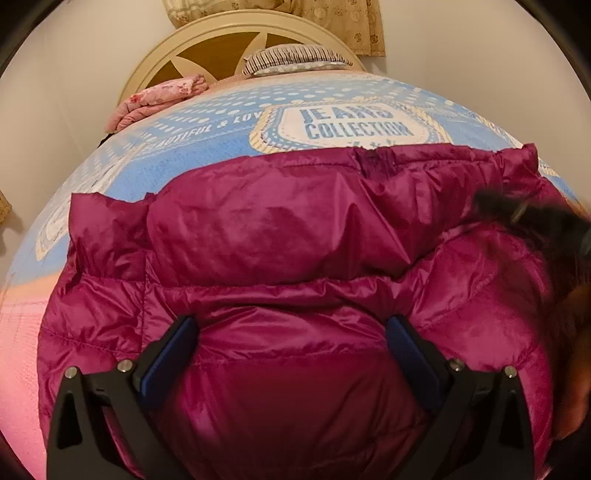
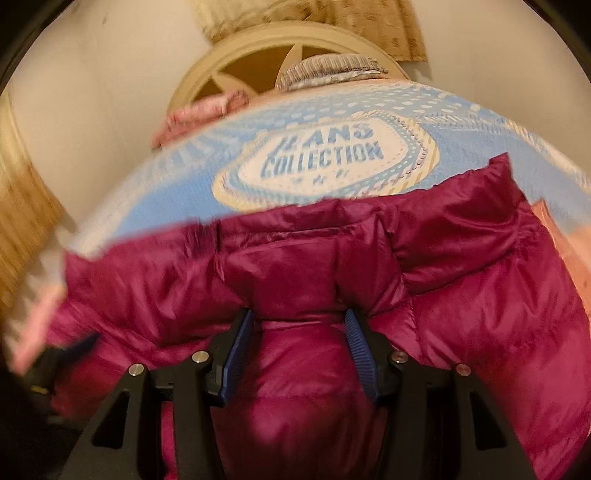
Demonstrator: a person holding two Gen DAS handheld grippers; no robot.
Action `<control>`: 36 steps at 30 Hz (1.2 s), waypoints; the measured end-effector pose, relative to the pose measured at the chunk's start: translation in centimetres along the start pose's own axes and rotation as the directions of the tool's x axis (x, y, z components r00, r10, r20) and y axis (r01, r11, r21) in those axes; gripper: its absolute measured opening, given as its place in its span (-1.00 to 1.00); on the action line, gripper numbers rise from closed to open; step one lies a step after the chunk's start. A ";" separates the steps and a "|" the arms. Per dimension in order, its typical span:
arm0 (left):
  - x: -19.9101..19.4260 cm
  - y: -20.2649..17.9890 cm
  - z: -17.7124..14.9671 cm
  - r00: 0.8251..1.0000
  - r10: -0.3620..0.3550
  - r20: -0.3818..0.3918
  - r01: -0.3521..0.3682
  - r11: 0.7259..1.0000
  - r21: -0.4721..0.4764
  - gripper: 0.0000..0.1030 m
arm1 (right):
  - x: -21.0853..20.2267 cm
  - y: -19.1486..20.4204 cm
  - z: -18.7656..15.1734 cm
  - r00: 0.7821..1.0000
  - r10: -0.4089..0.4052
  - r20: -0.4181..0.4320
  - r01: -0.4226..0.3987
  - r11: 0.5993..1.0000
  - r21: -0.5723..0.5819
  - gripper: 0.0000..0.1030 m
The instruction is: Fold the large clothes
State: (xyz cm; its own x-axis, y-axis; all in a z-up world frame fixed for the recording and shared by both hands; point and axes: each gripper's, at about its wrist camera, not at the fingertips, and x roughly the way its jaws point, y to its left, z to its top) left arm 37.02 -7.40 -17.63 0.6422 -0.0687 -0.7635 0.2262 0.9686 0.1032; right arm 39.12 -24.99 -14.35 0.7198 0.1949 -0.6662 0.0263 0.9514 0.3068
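1. Left gripper [image 1: 291, 325]: jaws spread wide, blue pads [image 1: 166, 354] standing clear on either side of a puffy bulge of the magenta down jacket [image 1: 280, 236]. The pads are not seen pressing the fabric, so it reads as released.
2. Right gripper [image 2: 299, 321]: jaws about halfway, ribbed blue pads [image 2: 356, 347] pinching a raised ridge of the same jacket from both sides. It is grasping the jacket.
3. The jacket lies on the bed, spread mostly side to side across both views. Its quilted seams run crosswise, and the far edge sits just below the "JEANS COLLECTION" print on the blue bedspread [image 1: 221, 147].
4. A dark fur trim [image 1: 535, 218] shows at the right edge of the left view, blurred and cut off. Which end of the jacket is collar or hem is hard to tell.
5. The right view is motion-blurred, and a dark shape at lower left can't be identified.
6. Far: pink folded cloth [image 1: 159, 99], striped pillow [image 1: 295, 59], cream headboard [image 1: 221, 29], curtain [image 1: 332, 18].
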 end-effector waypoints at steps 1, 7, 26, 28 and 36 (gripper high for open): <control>0.0 0.0 0.0 1.000 -0.004 0.001 0.004 1.000 -0.004 1.00 | -1.1 -0.2 0.5 0.999 -0.003 0.041 0.003 1.000 0.009 0.04; -0.2 0.0 -0.2 1.000 -0.004 0.004 0.004 1.000 -0.008 1.00 | -1.0 -3.4 4.3 0.995 -0.094 0.022 0.092 0.993 0.069 0.04; -0.4 1.1 5.5 0.997 0.074 0.017 -0.073 0.996 -0.058 1.00 | 4.2 -2.9 2.6 0.983 -0.180 -0.046 0.178 0.983 -0.046 0.05; 1.9 1.7 5.4 0.996 0.081 -0.032 -0.083 0.994 -0.072 1.00 | 4.2 -3.0 2.6 0.983 -0.180 -0.045 0.178 0.983 -0.046 0.05; 3.7 2.3 4.4 0.998 0.043 -0.051 -0.049 0.991 -0.125 1.00 | 4.1 -3.0 2.6 0.982 -0.185 -0.041 0.183 0.982 -0.050 0.06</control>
State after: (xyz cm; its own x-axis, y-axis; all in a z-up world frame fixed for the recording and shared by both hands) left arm 43.12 -6.43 -17.40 0.6135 -0.0145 -0.7896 0.1012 0.9930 0.0603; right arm 43.79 -27.65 -16.19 0.6737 0.0252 -0.7386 0.1228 0.9817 0.1454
